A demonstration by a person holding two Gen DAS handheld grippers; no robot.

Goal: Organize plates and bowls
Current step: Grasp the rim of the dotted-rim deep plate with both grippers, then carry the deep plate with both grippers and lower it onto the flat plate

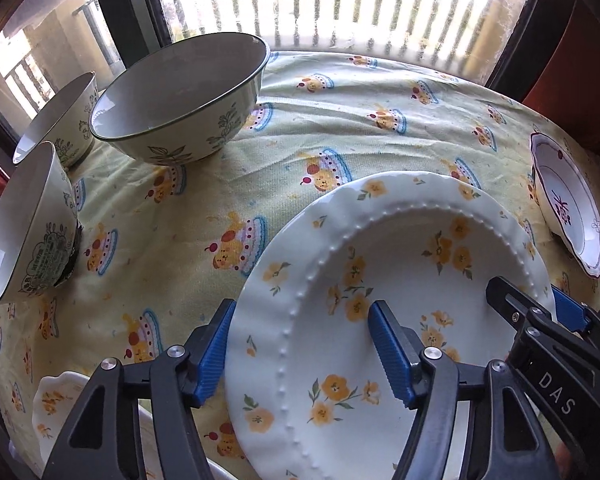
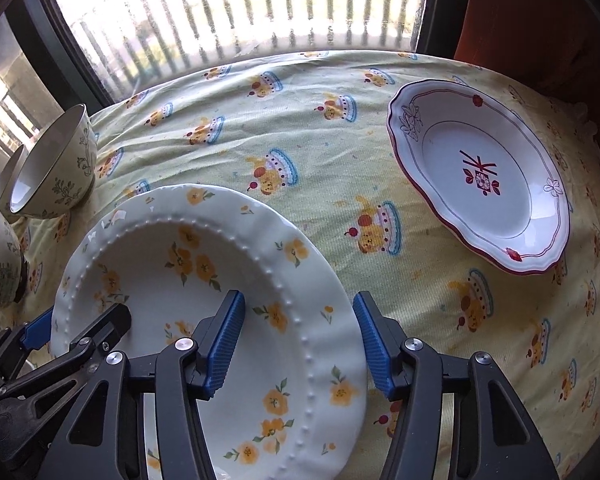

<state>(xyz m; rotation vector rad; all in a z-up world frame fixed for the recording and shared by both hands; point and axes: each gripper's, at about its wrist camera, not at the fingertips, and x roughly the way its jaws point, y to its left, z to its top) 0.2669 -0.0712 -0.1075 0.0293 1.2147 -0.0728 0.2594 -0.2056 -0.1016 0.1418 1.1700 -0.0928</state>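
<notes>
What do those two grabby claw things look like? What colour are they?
Both look alike. The left gripper has black angular arms with triangular cut-outs and shiny silver round bolts at the joints. Its fingers carry bright blue pads with fine ridges. The right gripper is built the same way, and the left wrist view shows white letters, DAS, printed on its black side. No cables or sleeves show.

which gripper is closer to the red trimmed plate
Right. The right gripper straddles the yellow-flowered plate's rim on the side facing the red-trimmed plate; the left gripper straddles the opposite rim.
</notes>
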